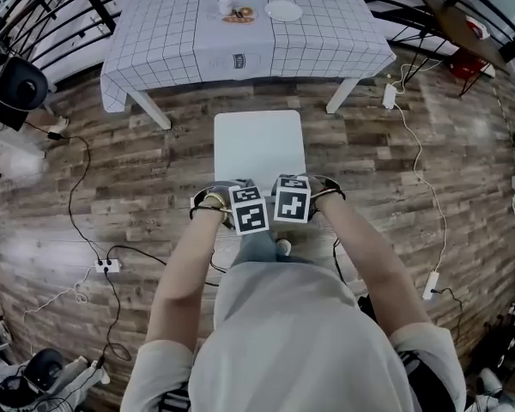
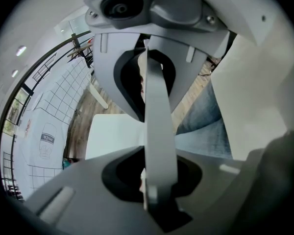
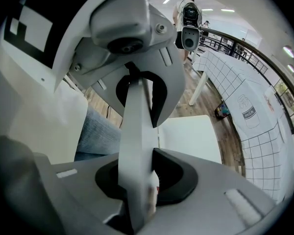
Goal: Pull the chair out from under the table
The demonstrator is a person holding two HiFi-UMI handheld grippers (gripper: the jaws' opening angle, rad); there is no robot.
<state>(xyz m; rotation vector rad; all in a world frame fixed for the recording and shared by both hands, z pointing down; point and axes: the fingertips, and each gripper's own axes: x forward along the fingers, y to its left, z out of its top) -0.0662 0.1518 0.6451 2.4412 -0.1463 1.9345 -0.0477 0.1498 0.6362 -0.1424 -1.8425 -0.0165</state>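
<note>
We see one chair (image 1: 259, 144), and it stands clear of the table (image 1: 154, 41), its white seat out on the wooden floor (image 1: 137, 178) just near of the table's near edge. The seat faces far, toward the table, and the backrest is on the near side, right at the person's knees. The seat looks close to square. The top of the backrest (image 2: 159, 131) is the long line here, running left to right across the scene.

Count with us: one chair, one table under a checked cloth, two table legs in sight at the near corners (image 1: 150, 110) (image 1: 342, 95). On the far part of the cloth we count one white plate (image 1: 283, 10) and one small cup (image 1: 226, 6). There are two grippers, one in each hand, side by side and pointing steeply down.

The left gripper (image 1: 247, 206) has its jaws drawn in narrow and clamped on the top edge of the backrest; its own view shows that grey edge running straight through the gap. The right gripper (image 1: 292, 197) sits just beside it to the right, gripping the same way, with the backrest edge (image 3: 137, 146) pinched between its jaws. Both marker cubes are nearly touching above the rail.
</note>
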